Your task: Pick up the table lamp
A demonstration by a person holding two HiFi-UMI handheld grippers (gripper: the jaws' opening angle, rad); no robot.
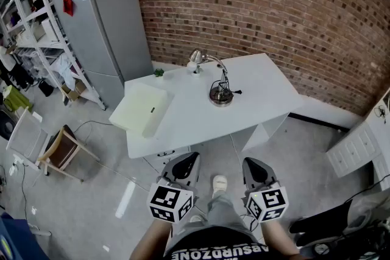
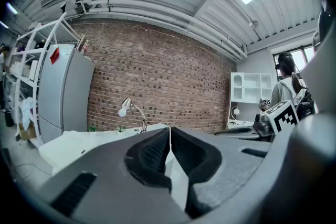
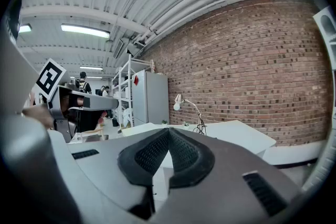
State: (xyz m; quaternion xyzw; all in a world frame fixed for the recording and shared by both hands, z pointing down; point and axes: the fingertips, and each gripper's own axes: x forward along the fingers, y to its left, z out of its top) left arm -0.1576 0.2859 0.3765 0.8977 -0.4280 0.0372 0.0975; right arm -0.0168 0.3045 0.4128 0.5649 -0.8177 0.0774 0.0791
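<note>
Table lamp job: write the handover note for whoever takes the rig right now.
Left tongs: shut, empty, held short of the table.
Right tongs: shut, empty, also short of the table.
Table lamp: upright on the white table, base near the middle, head reaching toward the back edge.
Done: nothing; the lamp is untouched.
Left to do: step up to the table, open one pair of tongs, probably grip the lamp at its stem or base, and lift it.

A silver table lamp (image 1: 214, 78) with a curved neck and round base stands upright on the white bench (image 1: 268, 94).
</note>
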